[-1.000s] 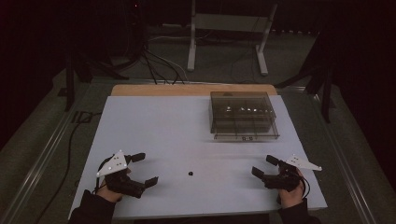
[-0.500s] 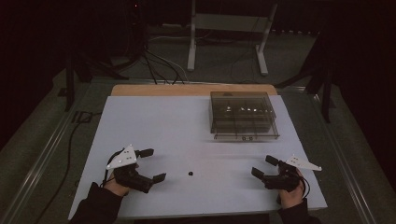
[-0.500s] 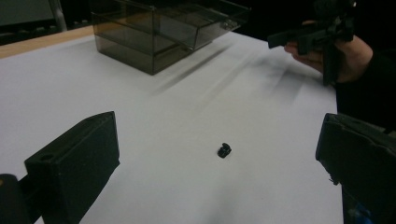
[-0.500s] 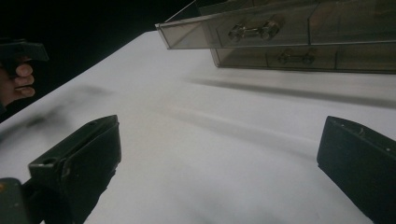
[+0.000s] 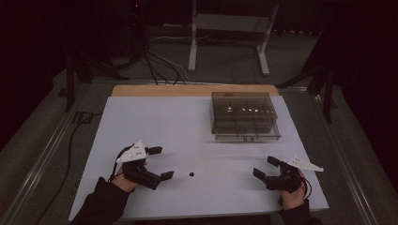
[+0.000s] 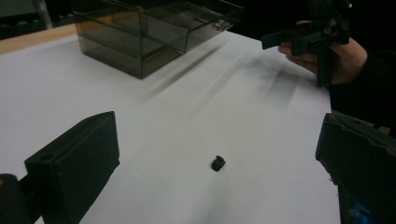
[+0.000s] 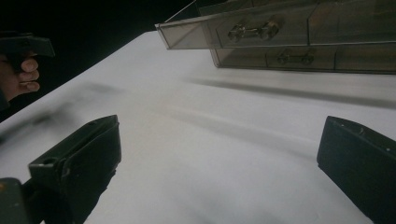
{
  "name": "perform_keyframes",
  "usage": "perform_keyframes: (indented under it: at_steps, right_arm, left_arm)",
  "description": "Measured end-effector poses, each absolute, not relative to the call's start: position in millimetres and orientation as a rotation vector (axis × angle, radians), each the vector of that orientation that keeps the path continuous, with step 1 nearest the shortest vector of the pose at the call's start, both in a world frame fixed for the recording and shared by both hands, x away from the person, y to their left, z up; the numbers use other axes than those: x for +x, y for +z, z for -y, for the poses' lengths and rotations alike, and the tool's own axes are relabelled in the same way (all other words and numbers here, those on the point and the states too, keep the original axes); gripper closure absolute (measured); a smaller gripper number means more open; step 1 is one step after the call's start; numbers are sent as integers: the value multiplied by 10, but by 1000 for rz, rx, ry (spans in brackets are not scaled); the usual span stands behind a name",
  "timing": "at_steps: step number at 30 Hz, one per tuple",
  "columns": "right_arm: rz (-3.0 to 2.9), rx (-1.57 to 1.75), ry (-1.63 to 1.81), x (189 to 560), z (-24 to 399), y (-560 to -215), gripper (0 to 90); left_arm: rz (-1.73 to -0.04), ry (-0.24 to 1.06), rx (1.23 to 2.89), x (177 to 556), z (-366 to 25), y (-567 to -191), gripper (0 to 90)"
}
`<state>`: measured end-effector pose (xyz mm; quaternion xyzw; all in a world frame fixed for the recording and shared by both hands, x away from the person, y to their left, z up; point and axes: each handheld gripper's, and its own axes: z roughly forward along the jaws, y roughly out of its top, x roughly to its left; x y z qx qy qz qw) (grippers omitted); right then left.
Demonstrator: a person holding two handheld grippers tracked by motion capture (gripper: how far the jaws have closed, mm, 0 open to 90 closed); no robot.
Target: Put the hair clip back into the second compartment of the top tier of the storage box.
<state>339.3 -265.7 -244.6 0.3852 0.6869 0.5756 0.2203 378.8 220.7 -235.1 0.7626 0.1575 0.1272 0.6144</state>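
A small black part (image 5: 191, 174) lies on the white table (image 5: 187, 126) near the front middle; in the left gripper view the small black part (image 6: 217, 163) sits on the table just beyond and between my jaws. My left gripper (image 5: 160, 163) is open, a little left of the part and not touching it. My right gripper (image 5: 265, 166) is open at the front right, with nothing between its jaws. A smoky clear compartment box (image 5: 244, 115) stands at the back right, and several small metal pieces show inside the box (image 7: 303, 32).
The table's front edge runs just under both hands. A wooden strip (image 5: 187, 90) borders the far edge. Beyond it are a stand's legs (image 5: 225, 42) and cables on a dark floor. The other hand's gripper (image 6: 303, 37) shows far right in the left gripper view.
My left gripper has moved right and slightly forward, closer to the small black part. The right gripper has stayed in place.
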Motion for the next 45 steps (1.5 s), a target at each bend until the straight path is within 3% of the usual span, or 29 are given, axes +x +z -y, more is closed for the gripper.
perform_keyframes:
  at_steps: [22, 31, 45]
  right_arm:
    - [-1903, 1059, 1601, 3384, 2671, -2442, 0]
    - [-1906, 1060, 1607, 3381, 2675, -2440, 0]
    - [-1901, 1066, 1606, 3369, 2686, -2442, 0]
  left_arm:
    - [-277, 221, 1864, 3956, -1771, -2482, 6]
    - [-324, 205, 1922, 4034, -1681, -2548, 6]
    - [-281, 243, 2050, 4070, -1512, -2670, 164]
